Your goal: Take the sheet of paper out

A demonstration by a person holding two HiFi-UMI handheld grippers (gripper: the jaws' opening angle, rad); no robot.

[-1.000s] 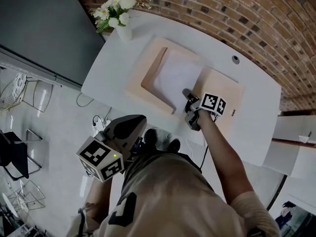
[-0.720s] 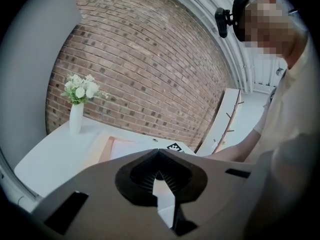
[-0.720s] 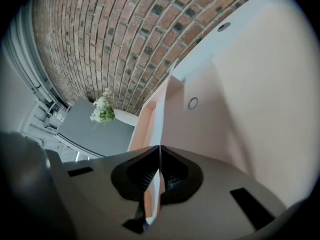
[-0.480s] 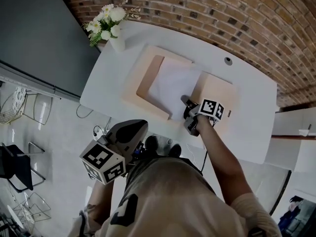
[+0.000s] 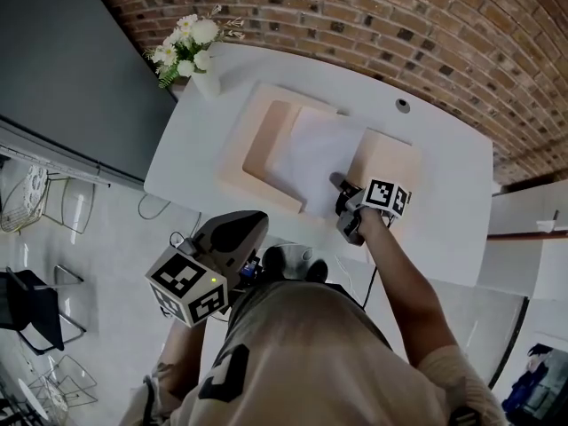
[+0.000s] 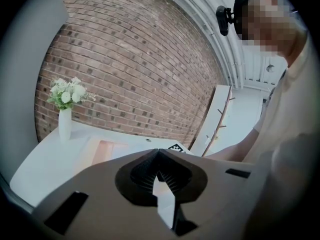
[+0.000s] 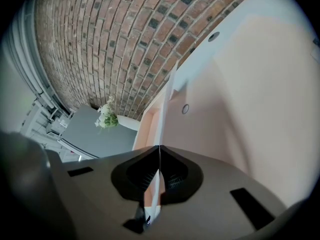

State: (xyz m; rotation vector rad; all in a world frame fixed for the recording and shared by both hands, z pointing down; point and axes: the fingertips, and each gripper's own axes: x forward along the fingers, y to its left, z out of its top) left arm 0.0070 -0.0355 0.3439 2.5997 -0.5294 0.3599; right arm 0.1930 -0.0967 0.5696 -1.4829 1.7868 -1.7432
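Drew the right gripper [image 5: 341, 185] slightly back toward 6 o'clock since a second before, along with the sheet of paper [image 5: 315, 149]. Kept its jaws pinched tight on the sheet's near edge, at 5 o'clock of the open beige case [image 5: 238, 153]. Left most of the sheet over the case's recess, in the middle of the white table [image 5: 444, 193], with the lid [image 5: 390, 153] lying at 3 o'clock. Held the left gripper [image 6: 159, 153] off the table at 7 o'clock, close to the body, jaws closed on nothing. Saw a vase of flowers [image 5: 200, 56] at 11 o'clock.
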